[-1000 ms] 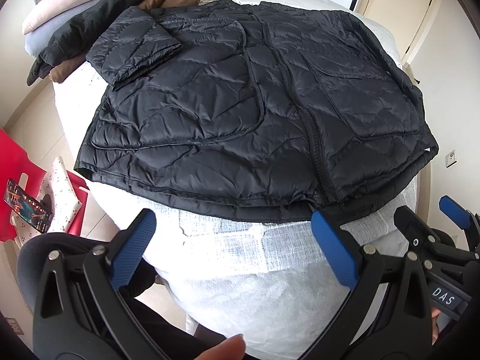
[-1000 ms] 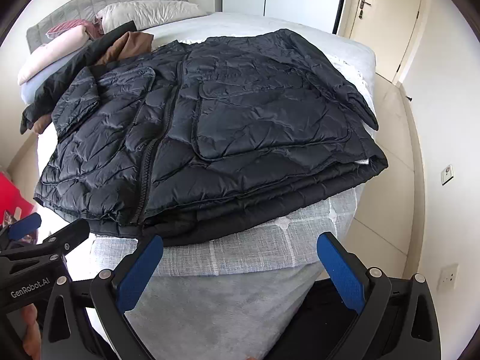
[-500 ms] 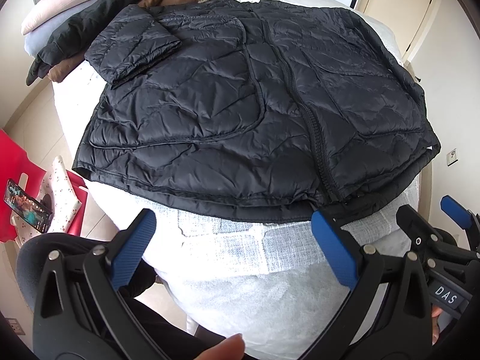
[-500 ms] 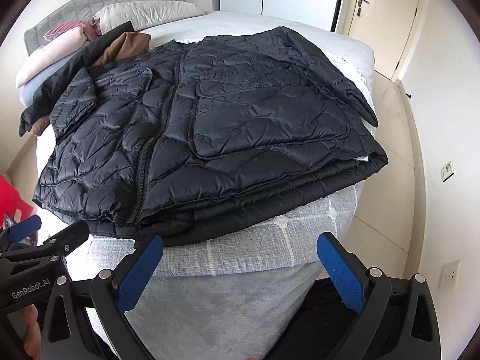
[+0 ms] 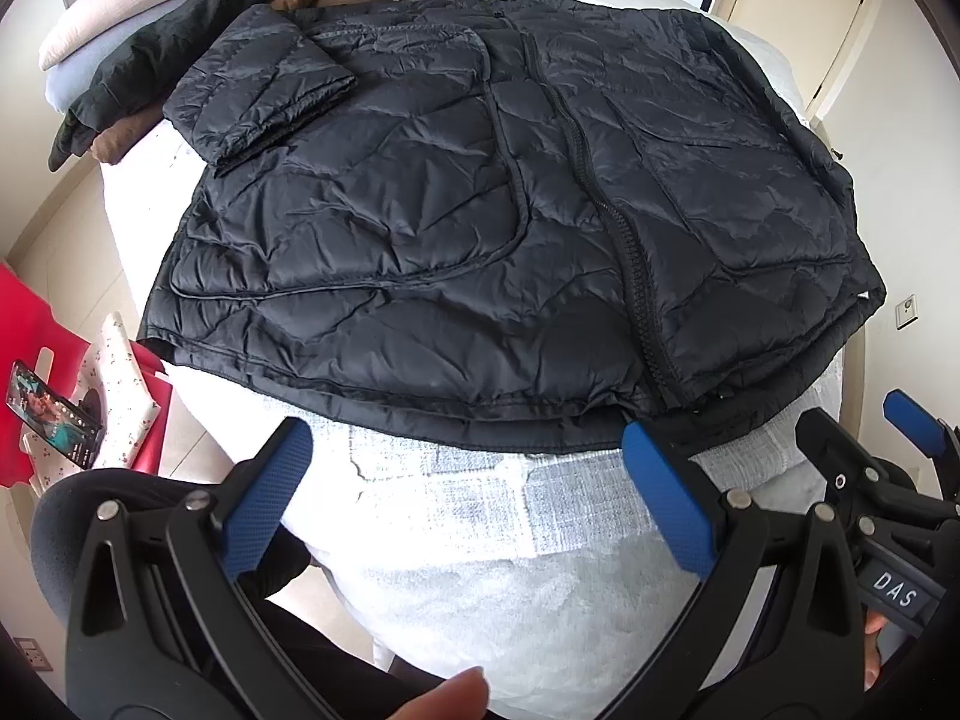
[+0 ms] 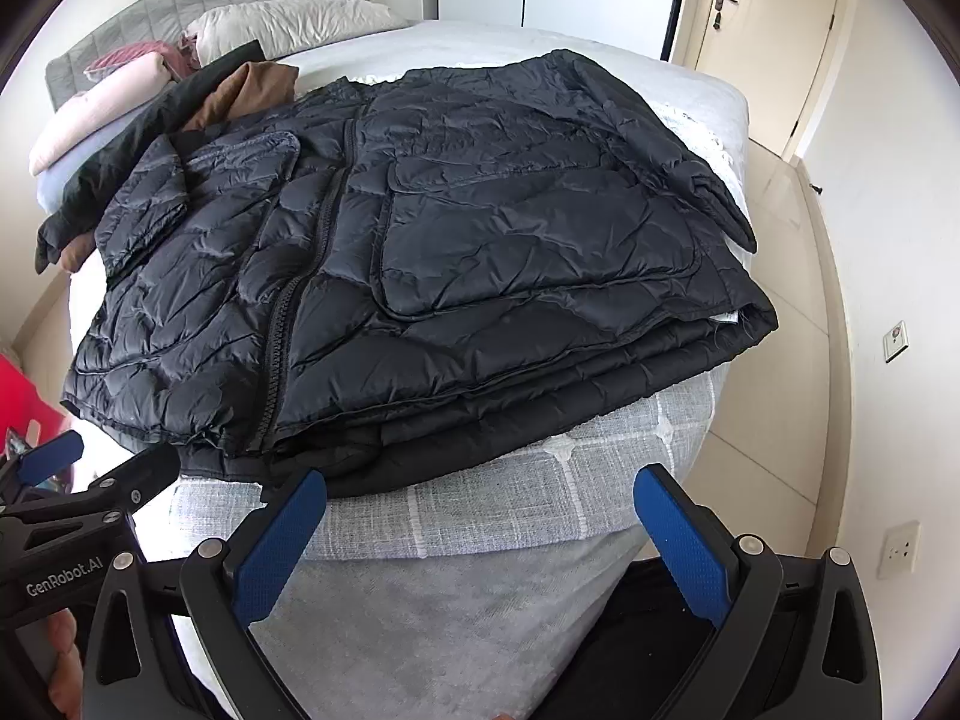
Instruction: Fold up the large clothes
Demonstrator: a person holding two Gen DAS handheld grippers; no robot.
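Step in hand looks like pre-grasp for the next fold: black quilted puffer jacket (image 5: 480, 228) lies flat, zip up, on the bed with the pale grey checked cover (image 6: 492, 516), hem towards the foot end, and by the stacked layers at its right edge it seems already doubled under. One sleeve (image 5: 258, 78) is folded in across the chest; the other sleeve (image 6: 678, 162) lies along the far right edge. Left hand-held gripper (image 5: 468, 498) is wide apart, holding nothing, blue pads just short of the hem, right pad near the zip's bottom end. Right hand-held gripper (image 6: 480, 540) likewise spread and empty, low over the bed edge, left pad close to the hem, not touching as far as I can tell. Both point up the bed, roughly level, side by side. Next move, my read: advance both to pinch the hem corners through all layers, then carry hem towards collar. Risk: slippery shell, only the top layer gets caught. Pile of other garments (image 6: 180, 102) sits by the pillows (image 6: 288, 24), near the collar.
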